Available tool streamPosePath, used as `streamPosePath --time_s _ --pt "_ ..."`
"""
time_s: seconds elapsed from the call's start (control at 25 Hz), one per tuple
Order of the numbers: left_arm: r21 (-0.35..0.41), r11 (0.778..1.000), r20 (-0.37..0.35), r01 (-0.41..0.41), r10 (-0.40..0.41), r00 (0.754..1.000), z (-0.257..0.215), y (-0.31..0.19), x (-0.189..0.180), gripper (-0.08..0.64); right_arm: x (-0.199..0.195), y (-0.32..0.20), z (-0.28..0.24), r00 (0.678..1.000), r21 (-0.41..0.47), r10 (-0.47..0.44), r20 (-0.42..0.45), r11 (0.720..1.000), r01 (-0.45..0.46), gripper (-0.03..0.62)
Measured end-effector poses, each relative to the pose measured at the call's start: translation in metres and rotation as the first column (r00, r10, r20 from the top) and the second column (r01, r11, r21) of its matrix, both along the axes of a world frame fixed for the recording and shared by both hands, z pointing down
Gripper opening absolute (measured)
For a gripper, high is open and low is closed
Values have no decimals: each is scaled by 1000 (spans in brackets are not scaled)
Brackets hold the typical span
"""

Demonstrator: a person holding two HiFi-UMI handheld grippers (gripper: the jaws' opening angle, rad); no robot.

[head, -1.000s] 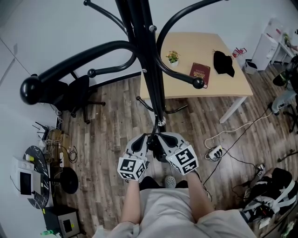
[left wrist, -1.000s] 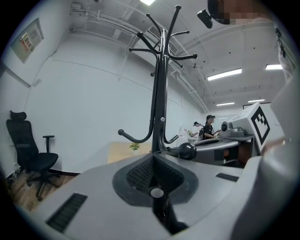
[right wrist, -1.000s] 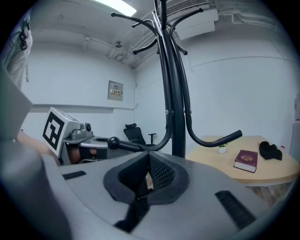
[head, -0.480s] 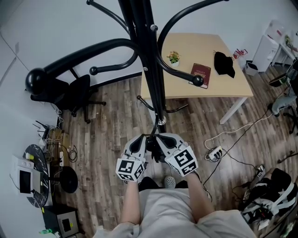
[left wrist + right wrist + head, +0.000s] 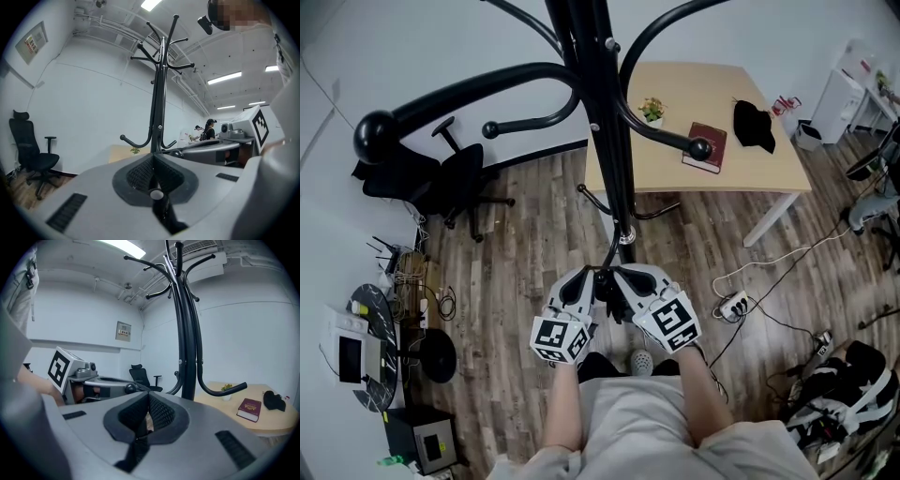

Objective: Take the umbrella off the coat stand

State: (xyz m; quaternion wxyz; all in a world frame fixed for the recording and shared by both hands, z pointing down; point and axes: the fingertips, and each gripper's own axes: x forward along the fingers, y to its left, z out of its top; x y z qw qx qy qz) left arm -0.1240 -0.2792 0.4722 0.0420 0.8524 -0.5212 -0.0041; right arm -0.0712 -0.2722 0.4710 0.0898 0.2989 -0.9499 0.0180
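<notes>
The black coat stand [image 5: 605,122] rises in front of me, its curved hooks spreading over the head view; it also stands ahead in the left gripper view [image 5: 157,93] and the right gripper view [image 5: 187,333]. I make out no umbrella on any hook that shows. My left gripper [image 5: 596,279] and right gripper [image 5: 619,277] sit side by side, level, just short of the stand's foot, tips nearly touching. The left gripper [image 5: 152,161] has its pads together, as does the right gripper [image 5: 147,399]. A thin dark strip lies in each seam; what it is I cannot tell.
A light wooden table [image 5: 750,173] behind the stand carries a red book [image 5: 705,148], a black cloth [image 5: 753,125] and a small plant [image 5: 652,111]. A black office chair [image 5: 459,183] stands at left. A power strip [image 5: 733,307] with cables lies on the floor at right.
The head view has shifted slightly. Both grippers stay shut, side by side in the same place.
</notes>
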Motion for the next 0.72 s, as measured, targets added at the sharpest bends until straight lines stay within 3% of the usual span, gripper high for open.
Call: streamPosePath --time_s 0.72 --pt "26 1000 13 -9 9 1000 -8 18 1 21 -2 14 -9 1000 6 -6 13 1000 6 12"
